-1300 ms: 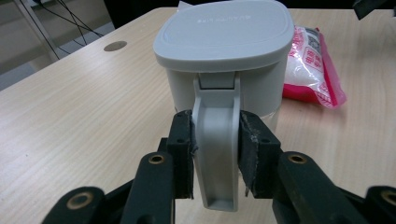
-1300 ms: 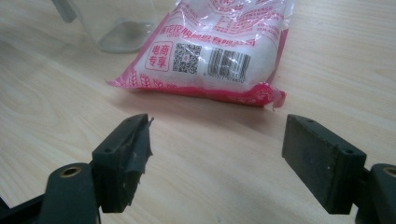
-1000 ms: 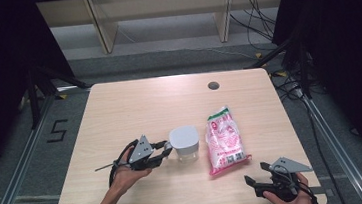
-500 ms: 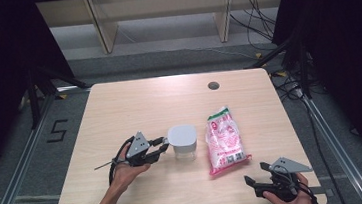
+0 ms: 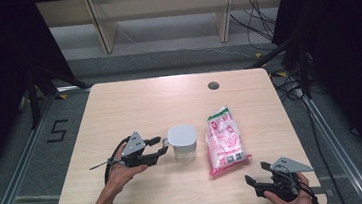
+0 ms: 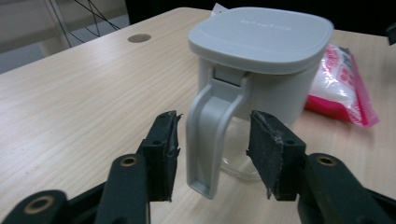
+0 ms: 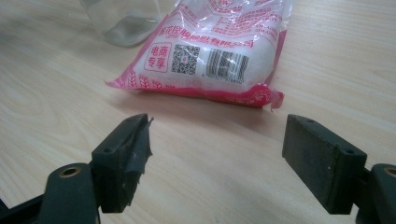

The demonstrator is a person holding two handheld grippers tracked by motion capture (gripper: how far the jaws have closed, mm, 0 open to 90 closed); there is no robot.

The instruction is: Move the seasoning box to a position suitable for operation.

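A clear jug with a grey lid stands upright at the table's middle, its grey handle pointing toward my left gripper. The left gripper's jaws have just been opening. The handle sits between them with a gap on each side, so the pads do not press on it. A pink and white bag lies flat to the right of the jug. My right gripper rests open near the front right edge, a short way in front of the bag's barcode end, its jaws holding nothing.
A round cable hole sits near the wooden table's far edge. Shelving legs and loose cables stand on the floor behind the table. The jug's clear base is beside the bag in the right gripper view.
The left gripper's jaws have spread apart from the jug's handle, and the jug now stands still and upright. The right gripper and the bag have not moved.
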